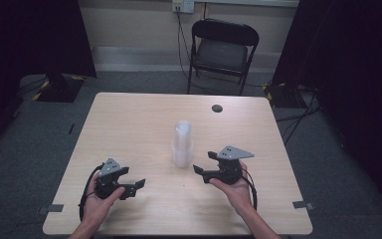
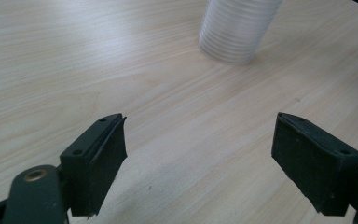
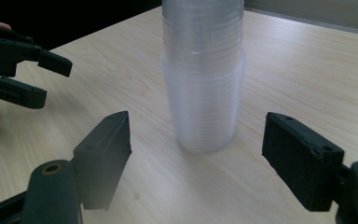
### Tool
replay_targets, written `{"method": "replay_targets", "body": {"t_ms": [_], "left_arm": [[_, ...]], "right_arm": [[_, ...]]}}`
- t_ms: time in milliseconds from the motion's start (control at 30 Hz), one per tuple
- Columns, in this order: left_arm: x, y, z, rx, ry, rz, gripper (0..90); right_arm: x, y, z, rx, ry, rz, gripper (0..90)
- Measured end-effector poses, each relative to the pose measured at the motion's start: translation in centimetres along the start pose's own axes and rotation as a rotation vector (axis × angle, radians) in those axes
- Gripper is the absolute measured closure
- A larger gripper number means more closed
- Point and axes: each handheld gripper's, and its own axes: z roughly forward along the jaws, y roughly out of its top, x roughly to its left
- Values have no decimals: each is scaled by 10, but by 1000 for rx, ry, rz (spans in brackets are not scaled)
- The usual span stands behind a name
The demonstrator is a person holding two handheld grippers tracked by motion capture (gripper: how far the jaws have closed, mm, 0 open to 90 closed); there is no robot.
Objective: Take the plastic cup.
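— Starting nearest the person: what were the hands doing?

— Each held a gripper low over the near part of the table [image 1: 129, 119]. The left gripper [image 1: 138, 185] sat toward the near-left corner, jaws spread wide with nothing between them. The right gripper [image 1: 205, 164] was a little farther in, also wide apart and empty (its grey three-cornered plate showed on top).

— And the thing they were working toward?

— A stack of clear plastic cups [image 1: 182, 143] stood upright around the middle of the table, mouth down, between the two grippers and slightly beyond them. In the right gripper view the stack [image 3: 204, 79] rose just ahead of the open jaws, centred between them but not touched; the left gripper [image 3: 37, 79] showed farther off at the left. In the left gripper view the stack [image 2: 235, 30] stood well ahead, off to the right.

— Anything farther back?

— A dark round grommet [image 1: 217, 108] near the far edge, then a black folding chair [image 1: 222, 50] on the floor behind the table.
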Motion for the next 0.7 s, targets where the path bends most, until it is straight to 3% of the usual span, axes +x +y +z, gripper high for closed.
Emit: {"method": "replay_targets", "body": {"t_ms": [167,700], "left_arm": [[-1,0,0,-9,-16,7,170],[-4,0,1,0,-8,34,162]], "right_arm": [[0,7,6,-13,8,-12,265],[-2,37,28,-50,17,-35,257]]}}
